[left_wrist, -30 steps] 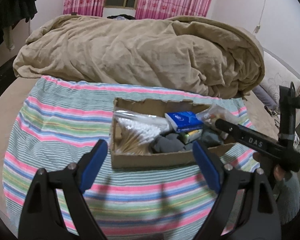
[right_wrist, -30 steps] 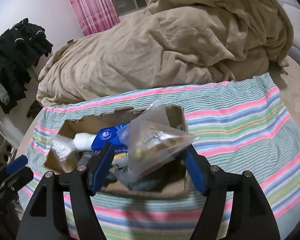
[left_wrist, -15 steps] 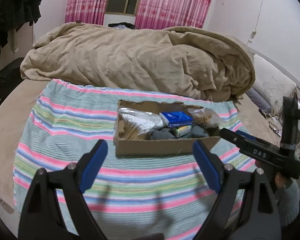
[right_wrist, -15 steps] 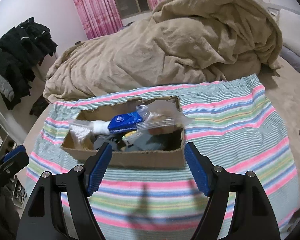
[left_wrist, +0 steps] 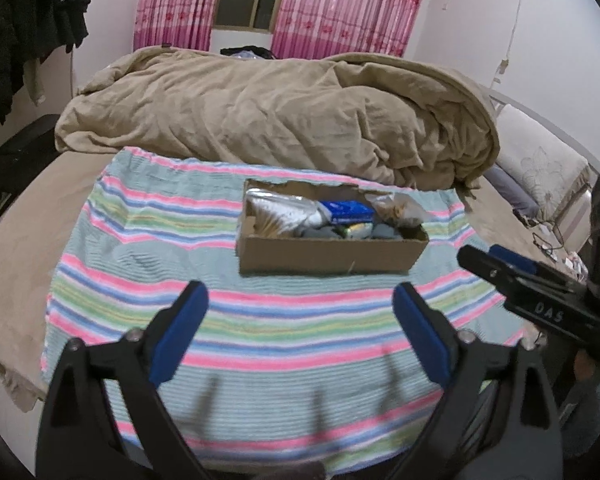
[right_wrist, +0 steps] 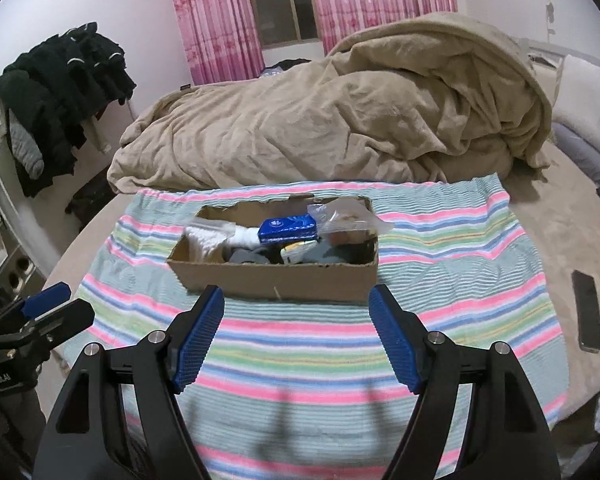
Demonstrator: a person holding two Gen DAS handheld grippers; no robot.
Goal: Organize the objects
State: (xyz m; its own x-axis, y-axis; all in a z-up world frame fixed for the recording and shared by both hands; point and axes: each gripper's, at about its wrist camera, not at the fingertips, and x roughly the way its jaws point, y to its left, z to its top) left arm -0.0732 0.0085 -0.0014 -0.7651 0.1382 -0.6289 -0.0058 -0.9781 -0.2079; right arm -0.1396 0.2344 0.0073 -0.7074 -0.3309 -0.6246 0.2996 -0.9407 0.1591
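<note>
Both claws — left (left_wrist: 300, 312), right (right_wrist: 296, 320) — gape empty; torn-rimmed cardboard box (right_wrist: 276, 278) on ribbed striped towel (right_wrist: 300, 344).

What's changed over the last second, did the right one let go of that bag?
Yes. The right hand-held gripper released the clear bag into the cardboard box and backed away, open. The left hand-held gripper also retreated, open. Box contents unchanged.
</note>
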